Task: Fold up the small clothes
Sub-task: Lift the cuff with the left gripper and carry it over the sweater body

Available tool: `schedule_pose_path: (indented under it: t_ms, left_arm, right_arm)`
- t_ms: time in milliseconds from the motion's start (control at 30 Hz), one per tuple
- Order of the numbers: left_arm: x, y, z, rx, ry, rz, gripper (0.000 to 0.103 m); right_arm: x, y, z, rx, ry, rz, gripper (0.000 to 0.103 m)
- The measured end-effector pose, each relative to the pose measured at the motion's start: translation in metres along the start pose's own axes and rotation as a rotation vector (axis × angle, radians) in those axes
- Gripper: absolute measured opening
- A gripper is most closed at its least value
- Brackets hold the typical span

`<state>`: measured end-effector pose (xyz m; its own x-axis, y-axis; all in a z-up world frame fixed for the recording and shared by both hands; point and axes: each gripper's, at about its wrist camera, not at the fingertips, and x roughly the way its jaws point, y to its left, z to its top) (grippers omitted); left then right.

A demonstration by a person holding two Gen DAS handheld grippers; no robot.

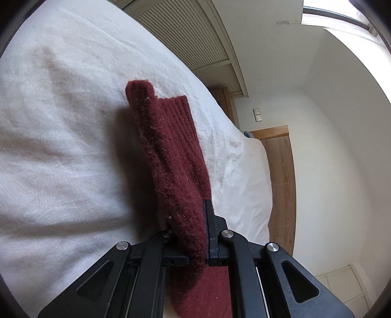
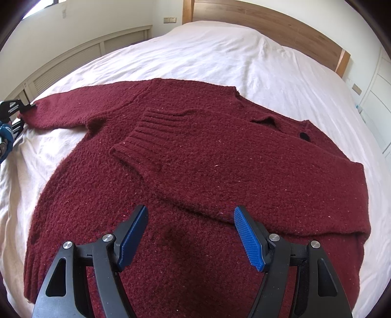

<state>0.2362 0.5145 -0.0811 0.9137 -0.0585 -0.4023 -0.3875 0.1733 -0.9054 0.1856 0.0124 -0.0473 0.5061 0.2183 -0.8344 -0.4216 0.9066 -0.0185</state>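
clamping sleeve (image 1: 176, 156) — left gripper (image 1: 198, 234) tilted slightly down

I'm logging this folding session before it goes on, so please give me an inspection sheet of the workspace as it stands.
Surface: white bedsheet, wrinkled, covering the bed.
Job's things: maroon knit sweater spread flat; one sleeve folded across the body, its ribbed cuff lying on the chest; other sleeve stretched out sideways.
Clutter: nothing seen.
Grippers: left gripper shut on the outstretched sleeve's end; right gripper open, above the sweater's body, holding nothing.
Cables: nothing seen.
Surroundings: wooden headboard, louvred panels along the wall, wall sockets.
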Motion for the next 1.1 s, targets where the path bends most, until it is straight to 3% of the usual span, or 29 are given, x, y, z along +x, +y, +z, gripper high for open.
schedule_pose_path:
  t_ms: [633, 833, 1100]
  left_arm:
    - [-0.007, -0.033, -0.014, 0.058, 0.054, -0.106, 0.005]
    - [-0.007, -0.055, -0.039, 0.089, 0.101, -0.142, 0.005]
    - [-0.004, -0.099, -0.097, 0.122, 0.190, -0.210, 0.005]
  right_arm:
    - [-0.015, -0.033, -0.009, 0.055, -0.017, -0.027, 0.074]
    - [-0.022, -0.050, -0.017, 0.097, -0.025, -0.026, 0.074]
    - [-0.046, -0.096, -0.032, 0.183, -0.058, -0.050, 0.074]
